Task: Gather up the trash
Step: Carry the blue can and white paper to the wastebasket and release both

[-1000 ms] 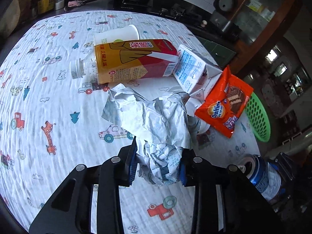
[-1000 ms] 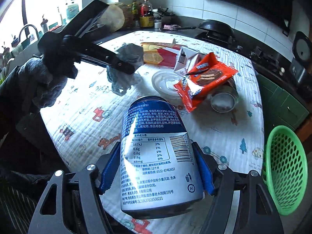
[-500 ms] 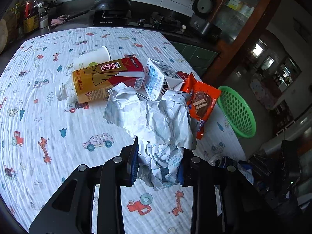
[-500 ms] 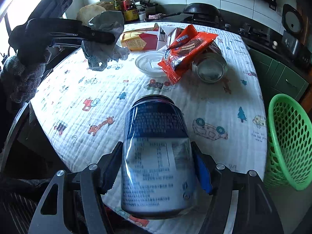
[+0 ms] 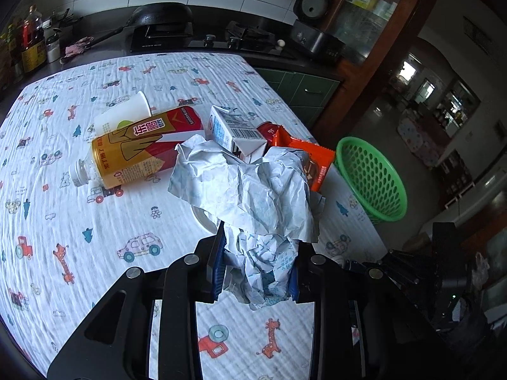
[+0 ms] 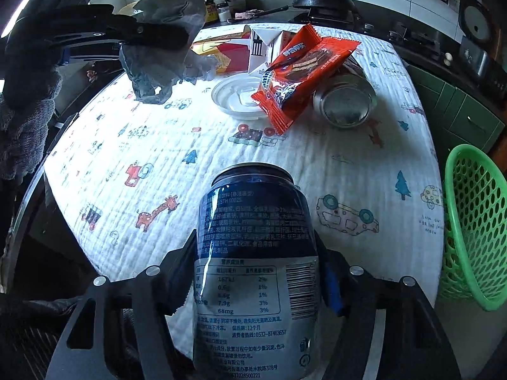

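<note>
We saw the green basket [image 6: 475, 221] beside the table [image 5: 79, 221], contents unreadable. Left gripper [image 5: 256, 272] clamped one crumpled paper [image 5: 250, 196]; right gripper [image 6: 256, 281] clamped one blue can [image 6: 253, 253], both above the table.

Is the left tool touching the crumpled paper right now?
Touching. The left wrist view shows the left tool with both blue pads pressed into the crumpled paper, which hangs clear of the table.
</note>
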`<state>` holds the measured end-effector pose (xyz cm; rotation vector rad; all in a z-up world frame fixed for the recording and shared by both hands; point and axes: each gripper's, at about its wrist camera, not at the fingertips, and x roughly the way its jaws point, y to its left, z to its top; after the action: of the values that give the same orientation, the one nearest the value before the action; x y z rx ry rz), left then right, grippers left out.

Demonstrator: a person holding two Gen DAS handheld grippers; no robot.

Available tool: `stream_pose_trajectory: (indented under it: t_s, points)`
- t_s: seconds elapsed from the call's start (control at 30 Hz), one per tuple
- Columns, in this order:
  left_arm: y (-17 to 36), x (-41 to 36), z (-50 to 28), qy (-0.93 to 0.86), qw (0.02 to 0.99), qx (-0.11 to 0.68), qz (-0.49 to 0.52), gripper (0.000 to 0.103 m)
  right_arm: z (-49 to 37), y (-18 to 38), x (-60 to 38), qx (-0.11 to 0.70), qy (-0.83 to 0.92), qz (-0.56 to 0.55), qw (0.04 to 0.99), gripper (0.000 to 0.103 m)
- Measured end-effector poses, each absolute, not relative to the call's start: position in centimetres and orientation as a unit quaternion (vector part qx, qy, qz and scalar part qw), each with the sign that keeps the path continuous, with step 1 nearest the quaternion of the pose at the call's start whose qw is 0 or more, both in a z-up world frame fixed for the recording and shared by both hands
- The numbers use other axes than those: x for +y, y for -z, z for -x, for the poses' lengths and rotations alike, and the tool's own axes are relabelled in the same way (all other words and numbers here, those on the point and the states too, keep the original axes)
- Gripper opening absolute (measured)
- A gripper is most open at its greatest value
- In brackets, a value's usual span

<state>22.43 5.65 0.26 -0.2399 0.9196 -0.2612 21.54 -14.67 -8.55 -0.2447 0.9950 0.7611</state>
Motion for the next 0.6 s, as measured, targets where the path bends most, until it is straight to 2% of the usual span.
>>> stream_pose_trajectory:
  t_s: [0.3, 0.47, 0.6]
  points:
    - [-2.4, 1.2, -24.6, 0.171, 0.880, 0.432, 0.096, 0.030, -22.3, 4.5, -20.9, 0.415, -0.305, 0.058, 0.855, 0.063]
    - [-3.8, -2.8, -26.6, 0.203, 0.876, 0.429, 0.084, 0.030, -26.4, 2.1, -28.3, 0.397, -0.213, 0.040, 0.892, 0.063]
    - [-4.7, -6.6, -28.7, 0.224, 0.873, 0.428, 0.066, 0.030, -30.8, 2.5, -33.8, 0.397, -0.138, 0.050, 0.906, 0.064]
